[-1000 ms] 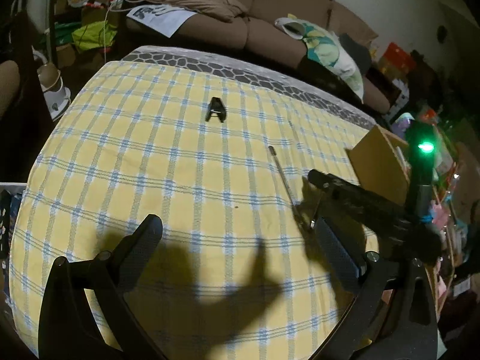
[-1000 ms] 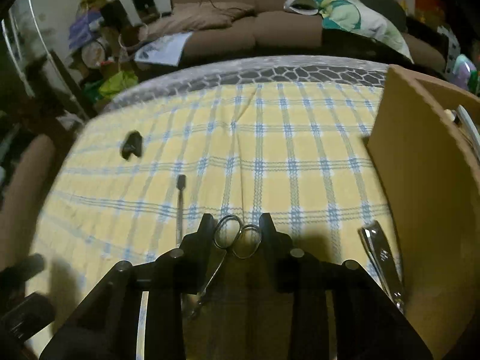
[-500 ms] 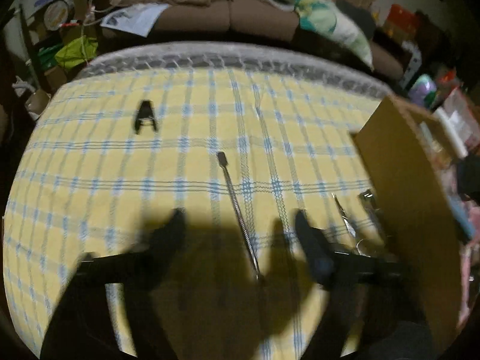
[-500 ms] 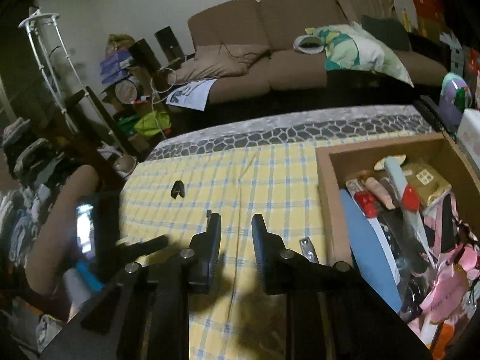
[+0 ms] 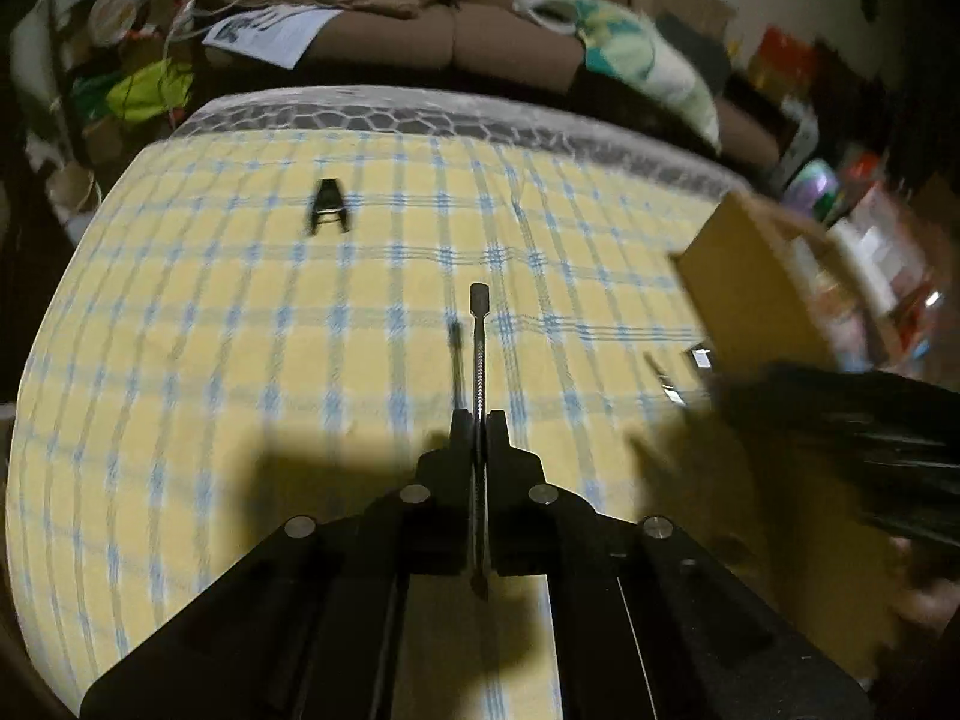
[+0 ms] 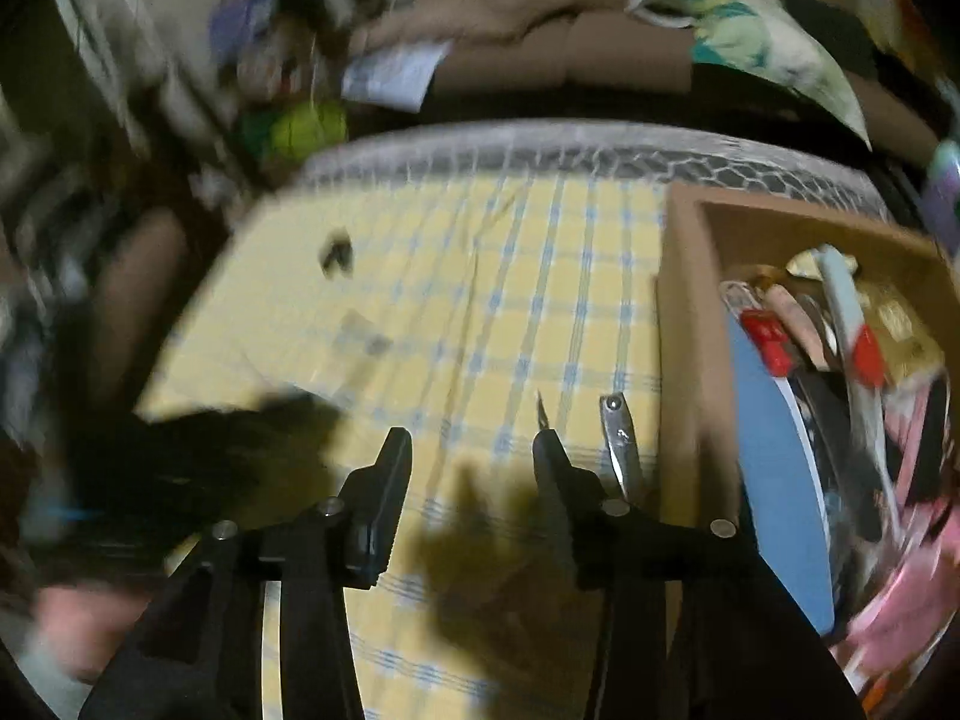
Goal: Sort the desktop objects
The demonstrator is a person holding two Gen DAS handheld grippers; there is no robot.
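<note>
My left gripper (image 5: 479,420) is shut on a thin metal rod tool (image 5: 478,348), held above the yellow checked tablecloth (image 5: 240,330), its flat tip pointing away. A black clip (image 5: 328,213) lies far left on the cloth; it also shows blurred in the right wrist view (image 6: 336,253). My right gripper (image 6: 471,450) is open and empty above the cloth. Nail clippers (image 6: 621,444) and the small scissors' tip (image 6: 543,411) lie by its right finger, beside the cardboard box (image 6: 684,324). The right view is motion-blurred.
The cardboard box (image 5: 738,294) stands at the table's right, filled with several items, including a blue board (image 6: 774,456) and red-capped tubes (image 6: 765,339). A brown sofa (image 5: 468,42) with a pillow lies beyond the table's far edge. Clutter fills the left.
My left gripper has closed on the metal rod and lifted it off the cloth. My right gripper has opened wide and dropped back toward the cloth near the box.
</note>
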